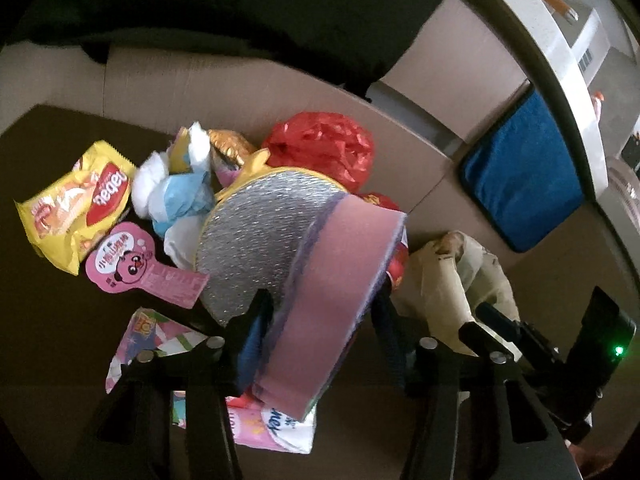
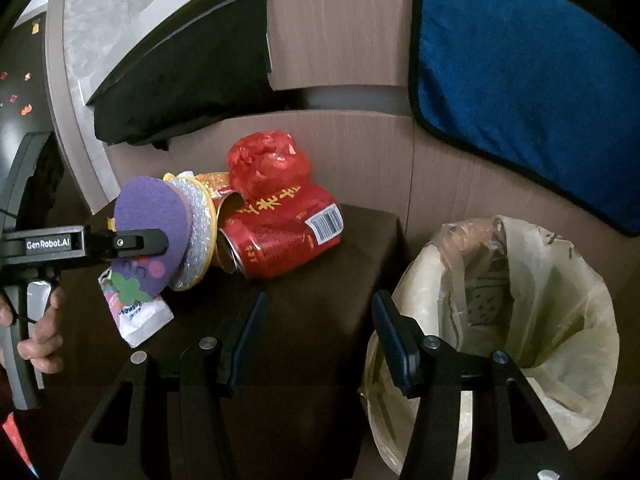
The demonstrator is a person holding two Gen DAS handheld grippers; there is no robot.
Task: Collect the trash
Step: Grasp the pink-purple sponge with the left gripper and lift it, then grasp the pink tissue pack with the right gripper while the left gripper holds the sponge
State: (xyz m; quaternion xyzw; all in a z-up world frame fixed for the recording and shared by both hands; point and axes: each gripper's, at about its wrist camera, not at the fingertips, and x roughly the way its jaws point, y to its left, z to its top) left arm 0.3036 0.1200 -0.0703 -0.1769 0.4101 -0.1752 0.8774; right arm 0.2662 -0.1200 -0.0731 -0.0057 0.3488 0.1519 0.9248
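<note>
Between the wide-spread left hand-held gripper (image 1: 320, 320) fingers sits the pink disc (image 1: 340, 276), seemingly gripped.

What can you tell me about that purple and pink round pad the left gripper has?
The round pad is a thick disc that looks like foam: a purple face with a pink dot and green shape, and a pink rim edged in lavender. It stands on edge between the jaws of the left gripper, which are shut on its two flat faces. Behind it a silver bubble-foil disc with yellow trim lies against it, above the dark tabletop.
</note>
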